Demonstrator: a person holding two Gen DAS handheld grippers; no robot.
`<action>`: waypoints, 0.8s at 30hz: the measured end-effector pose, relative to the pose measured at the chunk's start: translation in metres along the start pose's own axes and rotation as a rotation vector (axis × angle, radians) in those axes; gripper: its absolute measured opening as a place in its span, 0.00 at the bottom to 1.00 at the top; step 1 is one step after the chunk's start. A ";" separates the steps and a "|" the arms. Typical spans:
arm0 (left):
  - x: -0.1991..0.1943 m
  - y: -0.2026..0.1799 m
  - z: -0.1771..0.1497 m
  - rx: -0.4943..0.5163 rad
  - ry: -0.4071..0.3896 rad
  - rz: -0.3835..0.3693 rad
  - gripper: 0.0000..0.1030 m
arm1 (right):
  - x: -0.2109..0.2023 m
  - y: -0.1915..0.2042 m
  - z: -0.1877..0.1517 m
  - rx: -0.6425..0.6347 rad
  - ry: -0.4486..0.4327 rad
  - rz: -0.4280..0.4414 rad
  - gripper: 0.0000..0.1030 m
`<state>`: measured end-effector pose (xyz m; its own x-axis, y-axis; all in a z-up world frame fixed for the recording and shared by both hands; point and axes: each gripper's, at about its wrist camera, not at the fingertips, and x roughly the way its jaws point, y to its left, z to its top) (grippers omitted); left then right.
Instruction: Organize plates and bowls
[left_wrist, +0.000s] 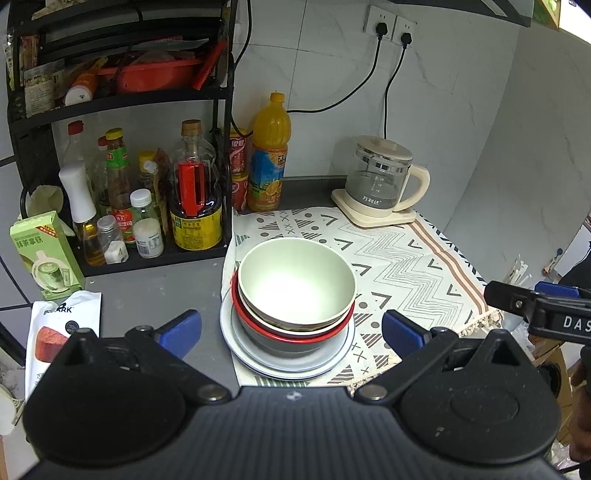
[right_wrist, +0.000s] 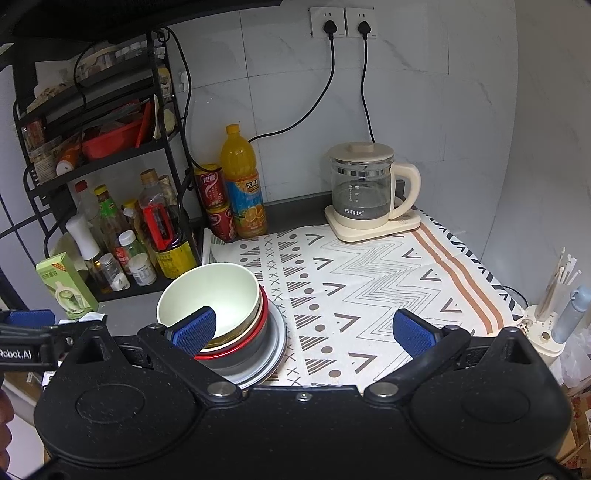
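A stack of dishes stands on the patterned cloth (left_wrist: 399, 258) at its left edge. A pale green bowl (left_wrist: 295, 284) is on top, nested in a red-rimmed grey bowl (left_wrist: 295, 338), on white plates (left_wrist: 288, 363). My left gripper (left_wrist: 291, 332) is open, its blue pads either side of the stack, just in front of it. In the right wrist view the green bowl (right_wrist: 218, 291) and the plates (right_wrist: 275, 339) sit at lower left. My right gripper (right_wrist: 304, 328) is open and empty, its left pad (right_wrist: 195, 328) in front of the bowls.
A black rack (left_wrist: 122, 155) of sauce bottles stands at the left, with a green carton (left_wrist: 44, 254) and a white pouch (left_wrist: 62, 328) in front. An orange juice bottle (left_wrist: 267, 155), red cans (right_wrist: 214, 199) and a glass kettle (left_wrist: 380, 181) stand at the back. A chopstick holder (right_wrist: 546, 314) is at the right edge.
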<state>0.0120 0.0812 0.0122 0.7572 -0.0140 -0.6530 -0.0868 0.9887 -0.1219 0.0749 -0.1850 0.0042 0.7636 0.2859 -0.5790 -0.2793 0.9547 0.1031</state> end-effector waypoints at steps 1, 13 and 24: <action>0.000 0.000 0.000 0.000 0.001 0.003 1.00 | -0.001 -0.001 0.000 0.001 0.001 0.002 1.00; -0.001 -0.005 -0.005 0.008 0.005 0.009 1.00 | -0.007 -0.006 -0.006 -0.001 0.014 0.043 1.00; -0.004 -0.016 -0.008 0.022 0.008 0.007 1.00 | -0.012 -0.014 -0.012 0.005 0.023 0.052 1.00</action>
<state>0.0050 0.0639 0.0108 0.7517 -0.0083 -0.6594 -0.0774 0.9919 -0.1008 0.0625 -0.2026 0.0000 0.7344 0.3331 -0.5913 -0.3152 0.9390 0.1376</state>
